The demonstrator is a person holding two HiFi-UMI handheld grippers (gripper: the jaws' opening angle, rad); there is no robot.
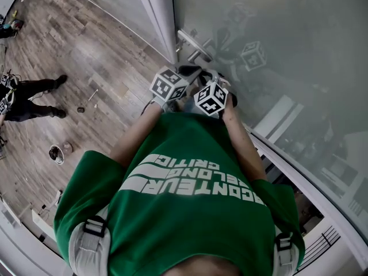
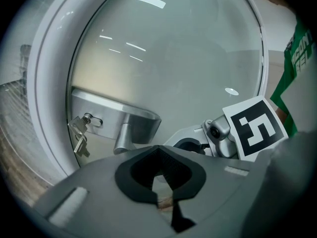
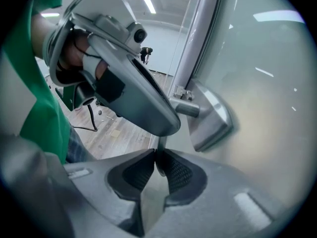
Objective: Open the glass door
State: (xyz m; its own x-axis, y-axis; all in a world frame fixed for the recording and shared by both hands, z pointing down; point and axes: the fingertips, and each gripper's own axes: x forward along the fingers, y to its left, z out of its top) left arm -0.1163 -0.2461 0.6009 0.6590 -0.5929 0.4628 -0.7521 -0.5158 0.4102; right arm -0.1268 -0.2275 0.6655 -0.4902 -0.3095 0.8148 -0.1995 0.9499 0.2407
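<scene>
Two claws are up close to the glass door (image 1: pixel 287 33), and both are squeezed shut with nothing in them. The left claw (image 2: pixel 159 176) has its black pads pressed together. The right claw (image 3: pixel 156 168) is the same, with its pads touching.

The metal door handle (image 2: pixel 119 114) is just ahead of the left claw and a bit to its left. No claw touches it yet. A small bunch of keys (image 2: pixel 79 135) hangs from the lock, farther to the left of that claw, beside the white door frame (image 2: pixel 47 83). From the right claw, the handle is ahead and a little to the right, near but apart.

The door is a big sheet of frosted glass, so I think it is heavy and stiff and will swing slowly. Glass is smooth and slippery. It could crack if a claw bangs it, so pushing on the pane is a poor idea. The handle is the best place to hold. It is hard, shiny metal, so a claw may slip on it. A claw should open first, then close around the long bar.
</scene>
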